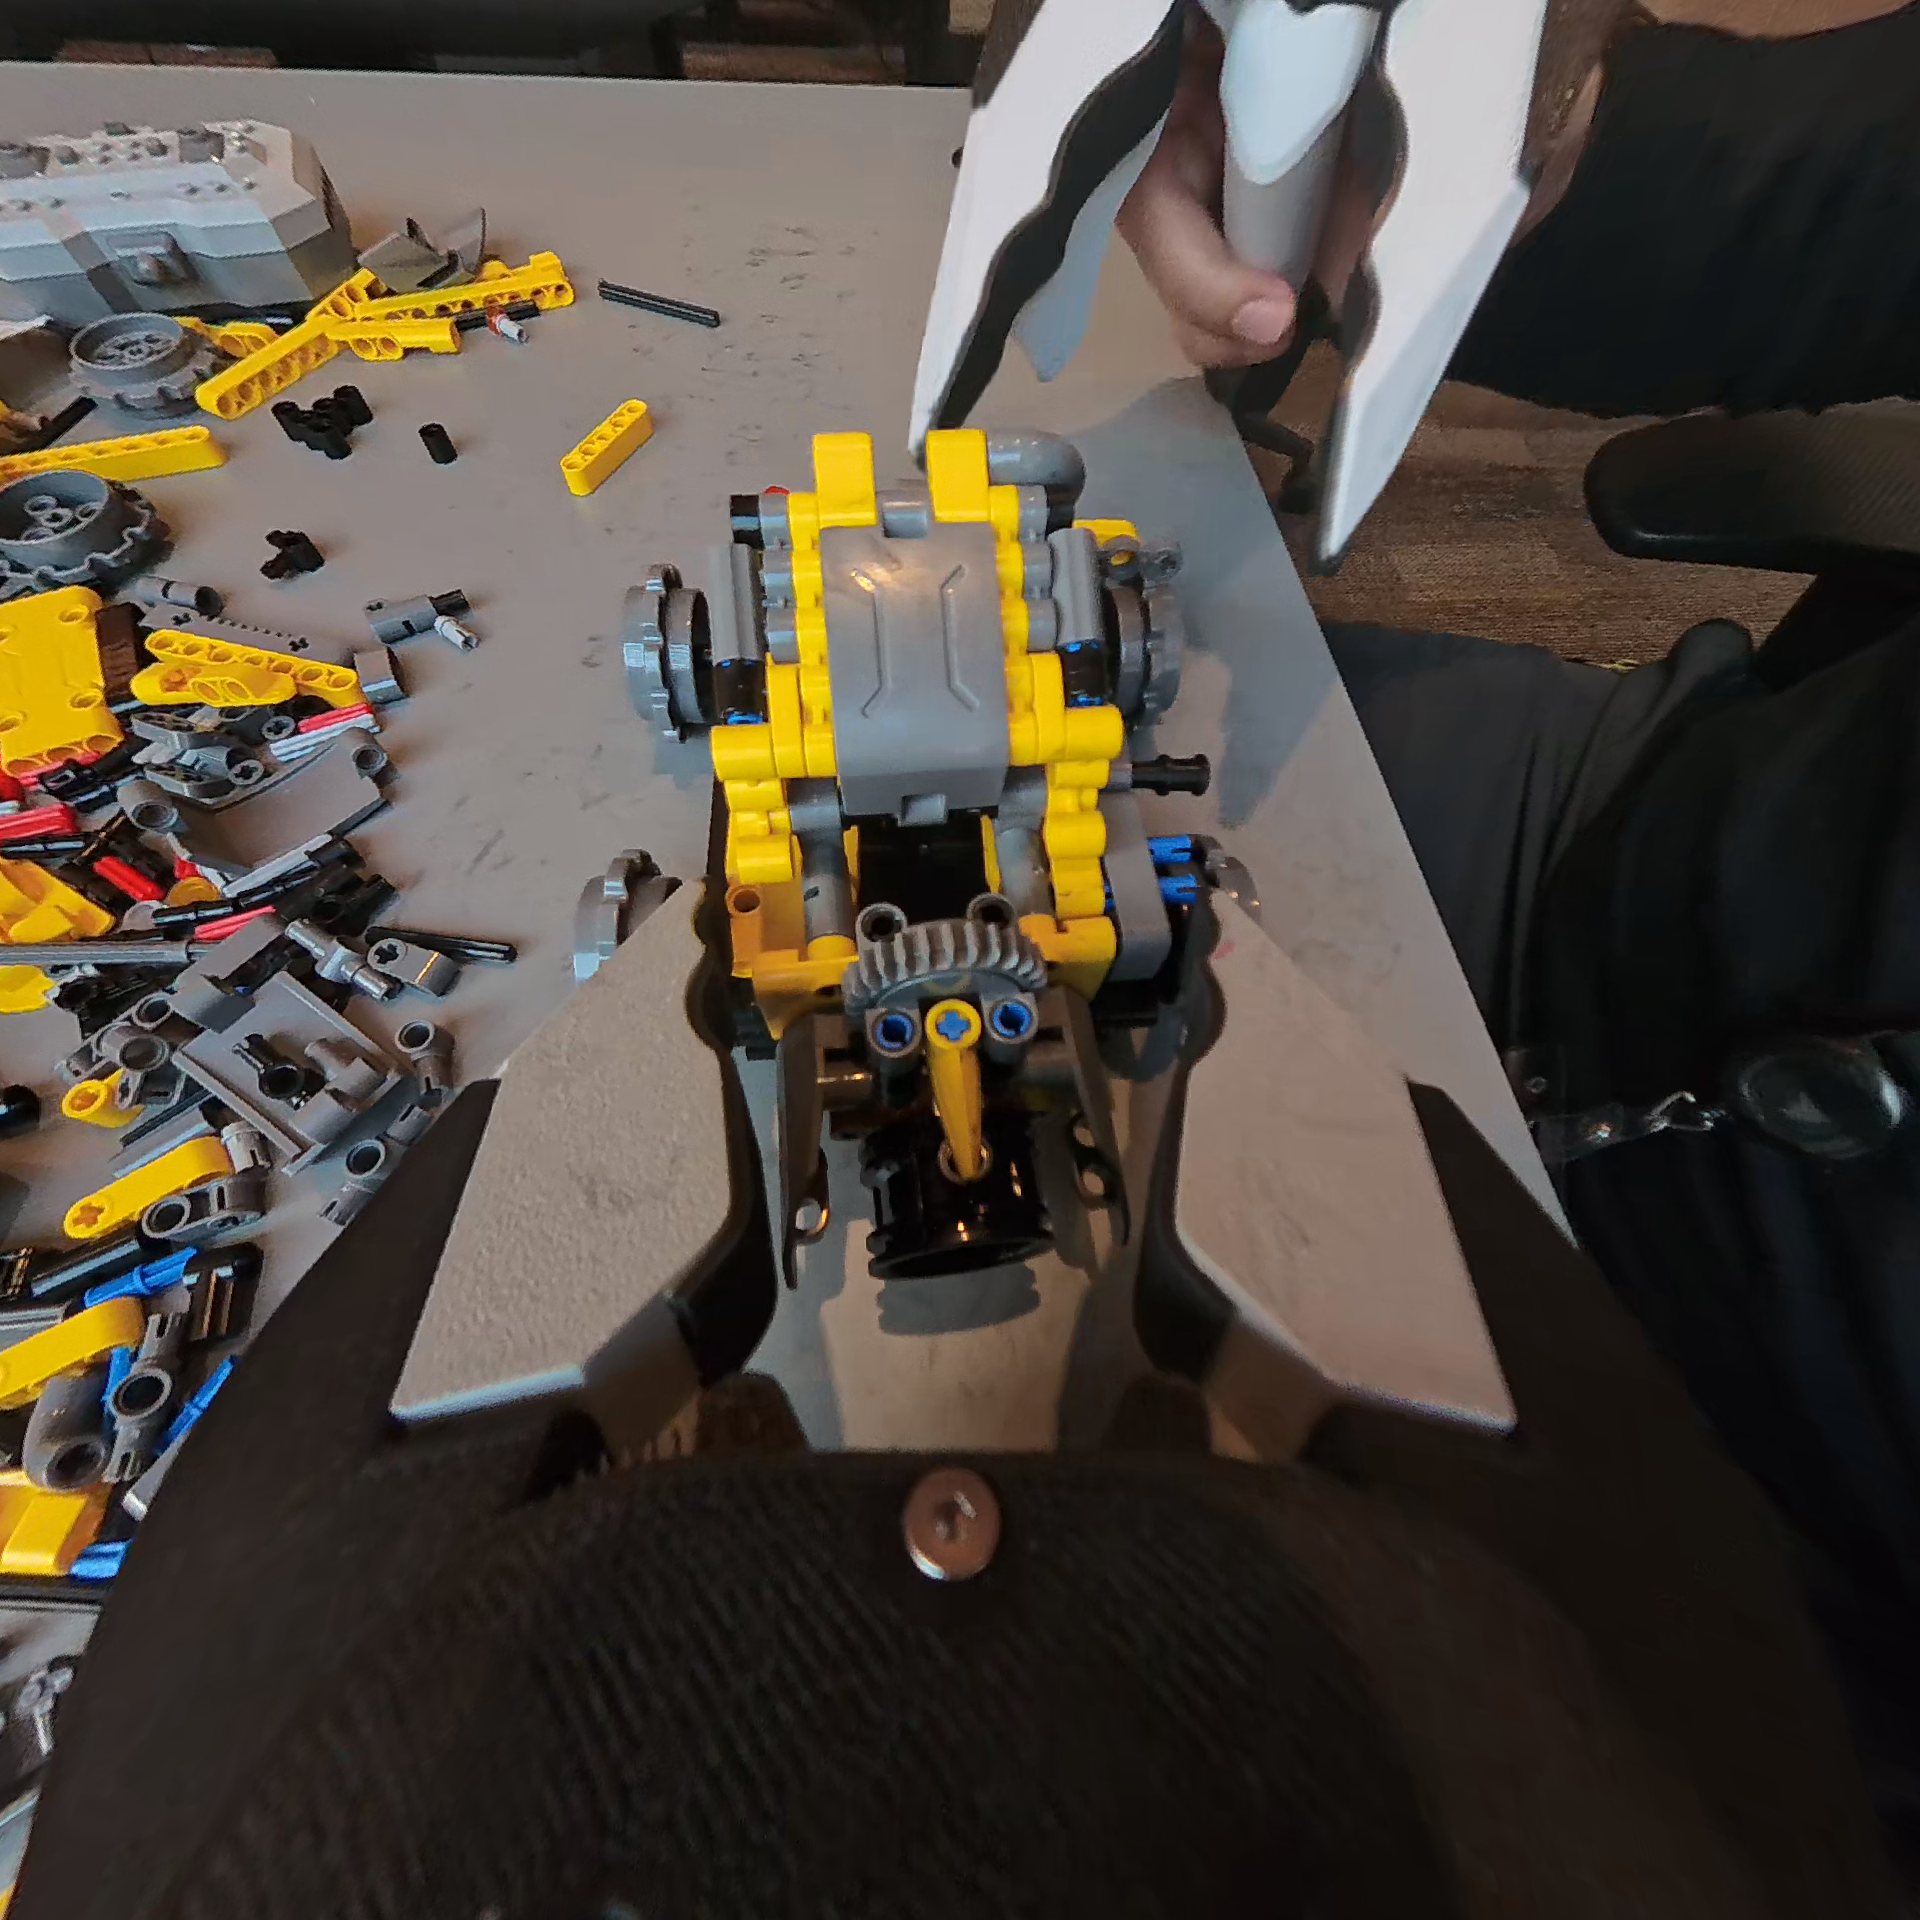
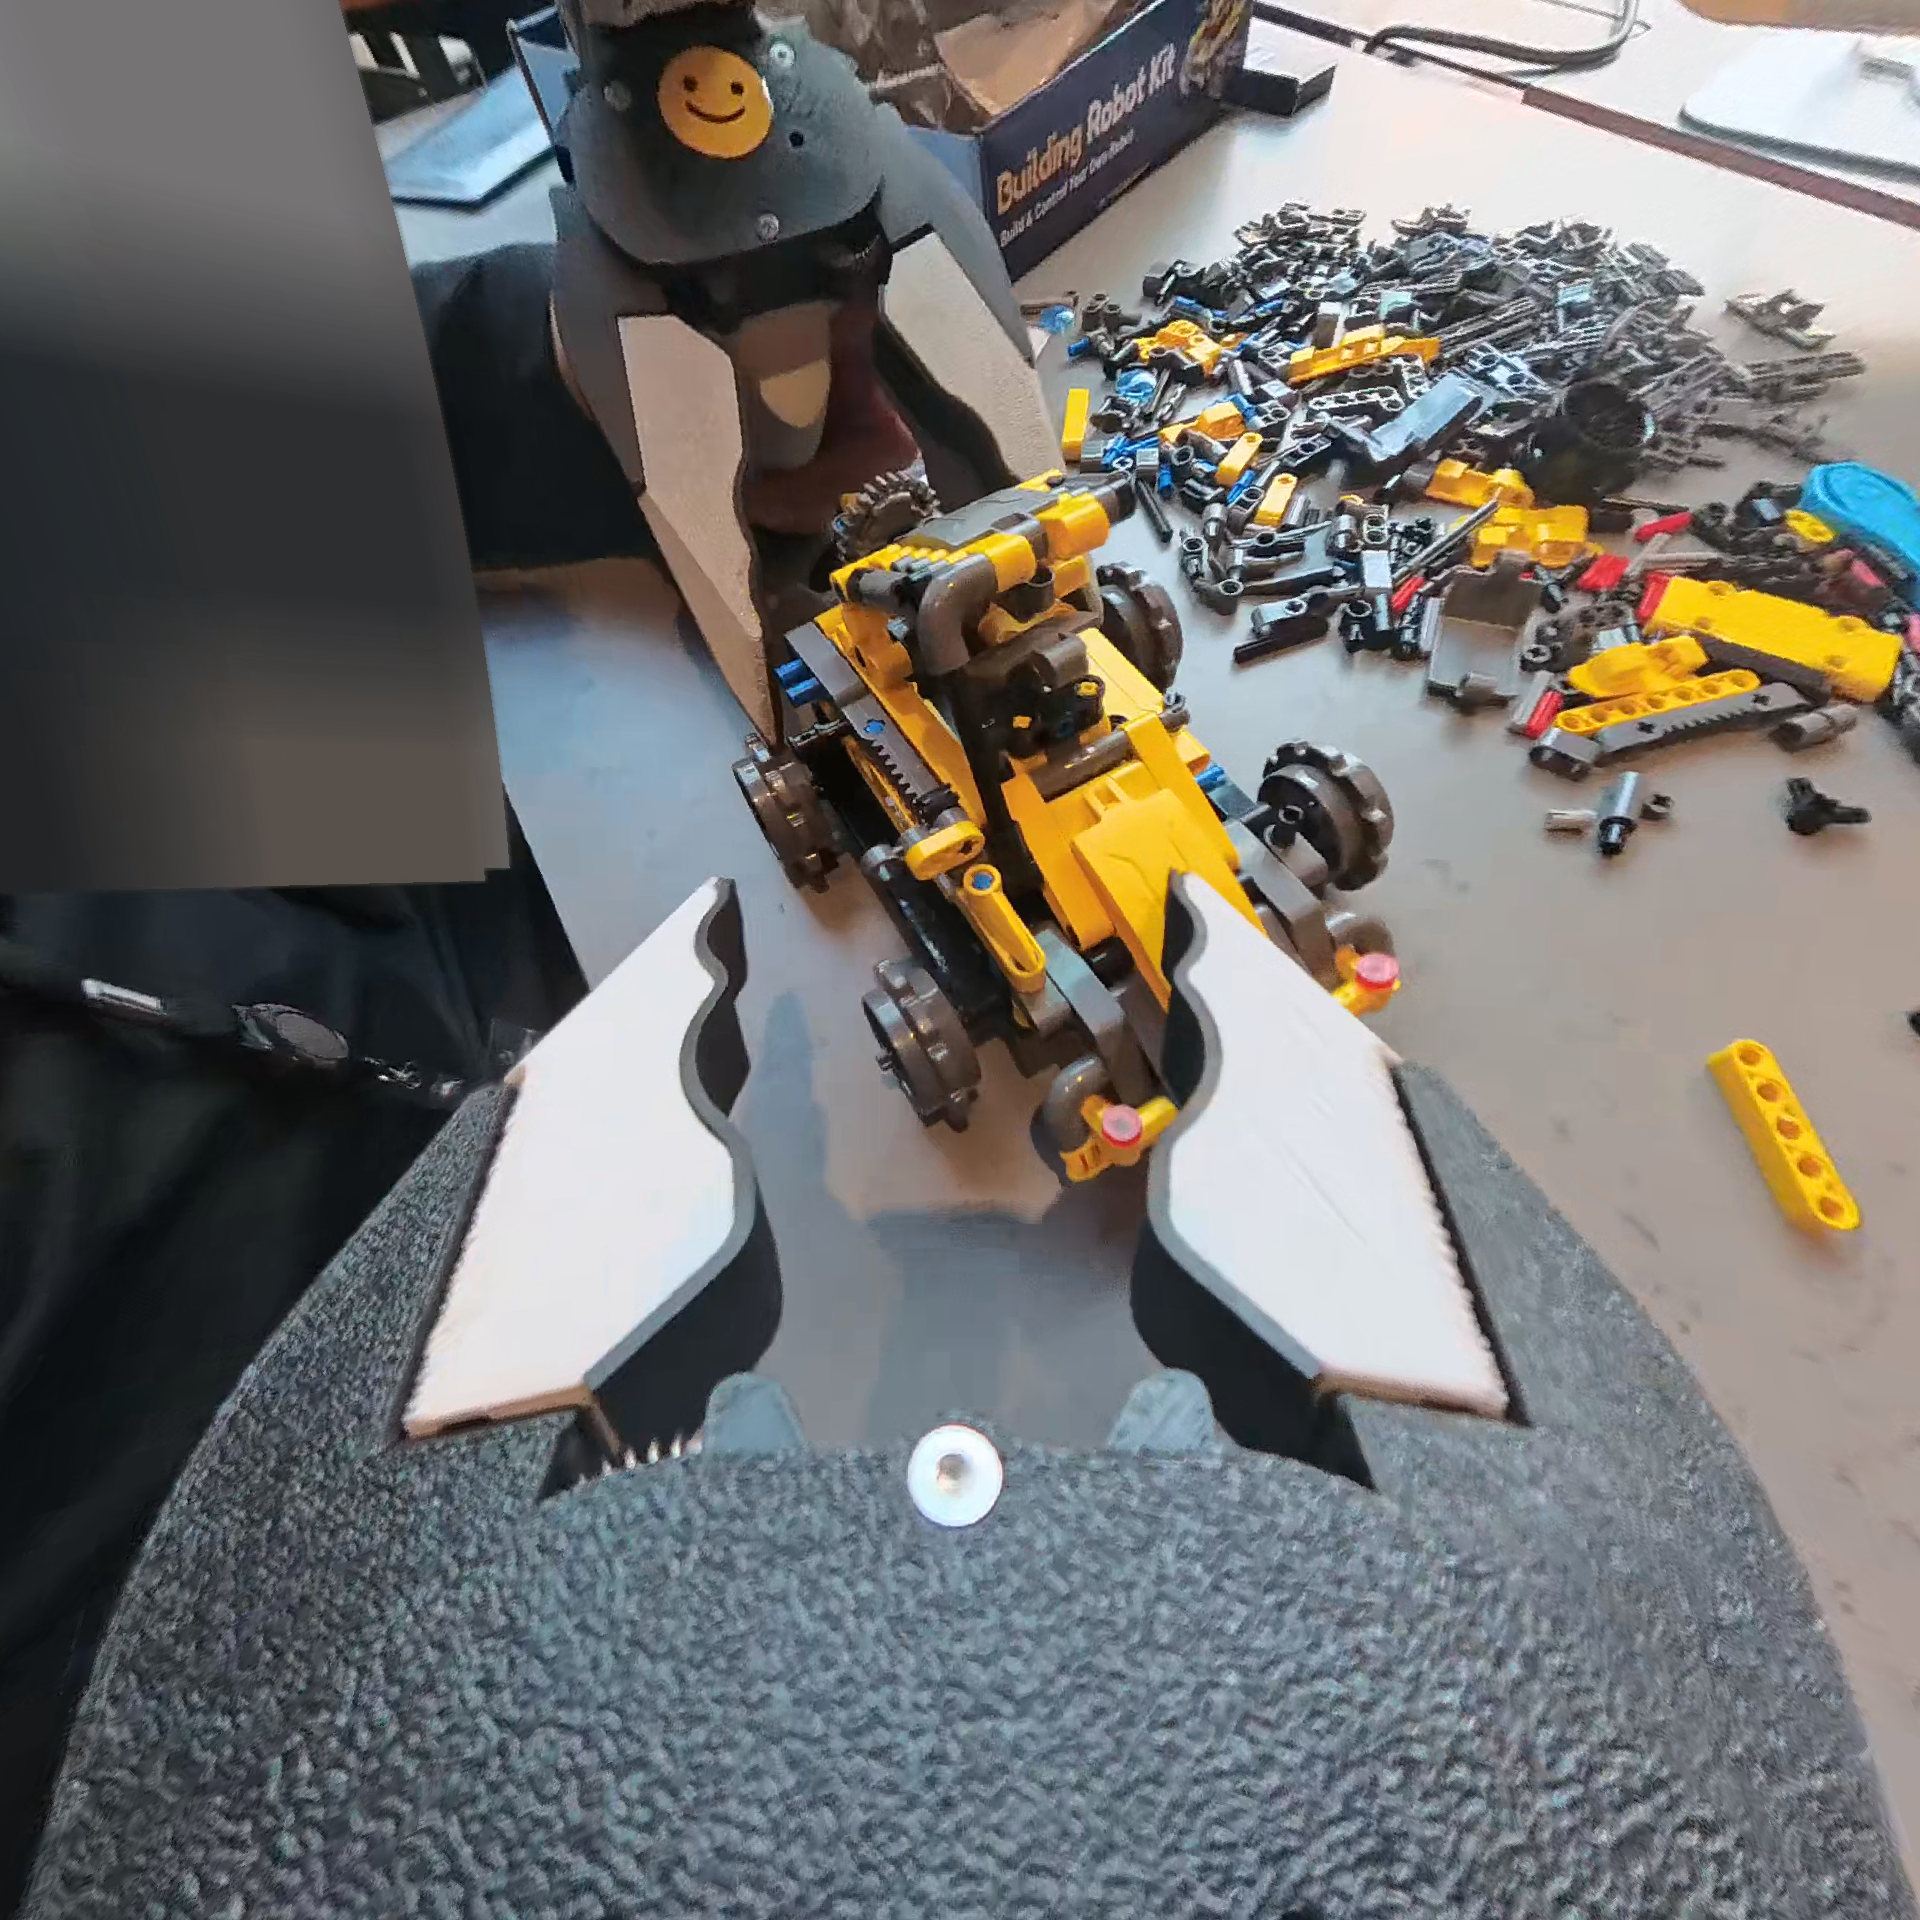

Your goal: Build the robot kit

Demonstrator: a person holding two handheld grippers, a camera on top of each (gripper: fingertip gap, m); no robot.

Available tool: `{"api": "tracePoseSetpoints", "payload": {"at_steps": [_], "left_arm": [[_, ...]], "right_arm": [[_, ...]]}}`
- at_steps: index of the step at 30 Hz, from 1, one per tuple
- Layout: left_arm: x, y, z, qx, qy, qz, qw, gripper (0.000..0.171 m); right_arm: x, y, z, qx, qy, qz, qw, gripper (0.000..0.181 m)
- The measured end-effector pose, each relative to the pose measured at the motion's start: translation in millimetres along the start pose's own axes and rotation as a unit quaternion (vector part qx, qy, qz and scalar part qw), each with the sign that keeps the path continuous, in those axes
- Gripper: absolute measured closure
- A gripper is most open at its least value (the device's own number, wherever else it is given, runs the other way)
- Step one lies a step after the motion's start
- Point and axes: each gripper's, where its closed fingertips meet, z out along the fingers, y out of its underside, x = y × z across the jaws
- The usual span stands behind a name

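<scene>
A heap of loose building pieces (image 2: 1475, 457), black, yellow, blue and red, fills the upper right of the right wrist view on a grey table (image 2: 1558, 1039). One yellow holed beam (image 2: 1783, 1136) lies apart at right. A blue cardboard box (image 2: 1091, 135) stands at the top.

A yellow, grey and black brick-built vehicle (image 1: 914, 727) stands on its grey wheels near the edge of the grey surface (image 1: 644, 187). The left hand-held gripper (image 1: 940, 914) clamps its geared end; the right hand-held gripper (image 2: 951, 914) is spread at the opposite end.
</scene>
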Motion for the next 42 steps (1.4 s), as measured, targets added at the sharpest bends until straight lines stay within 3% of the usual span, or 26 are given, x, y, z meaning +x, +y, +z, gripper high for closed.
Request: {"api": "tracePoseSetpoints", "payload": {"at_steps": [8,14,20,31,37,40,42], "left_arm": [[2,-10,-7,0.037,0.007,-0.051,0.998,0.079],[1,-19,-16,0.028,-0.055,-0.089,0.994,0.074],[2,-10,3,-0.035,-0.116,-0.064,0.991,0.078],[-1,-12,5,-0.035,-0.134,-0.043,0.989,0.083],[-3,-13,5,-0.029,-0.132,-0.04,0.99,0.084],[-3,-13,5,-0.026,-0.129,-0.04,0.991,0.084],[-3,-14,7,-0.023,-0.125,-0.04,0.991,0.084]], "right_arm": [[7,-1,13,0.0,0.019,-0.01,1.0,0.096],[5,-4,26,-0.015,0.027,-0.05,0.998,0.089],[12,-2,37,-0.04,0.004,-0.094,0.995,0.085],[14,-2,45,-0.021,-0.015,-0.106,0.994,0.099],[15,1,47,-0.032,-0.012,-0.146,0.989,0.094],[13,-2,43,-0.016,-0.045,-0.128,0.991,0.089],[13,-8,39,0.005,-0.058,-0.116,0.991,0.095]]}}
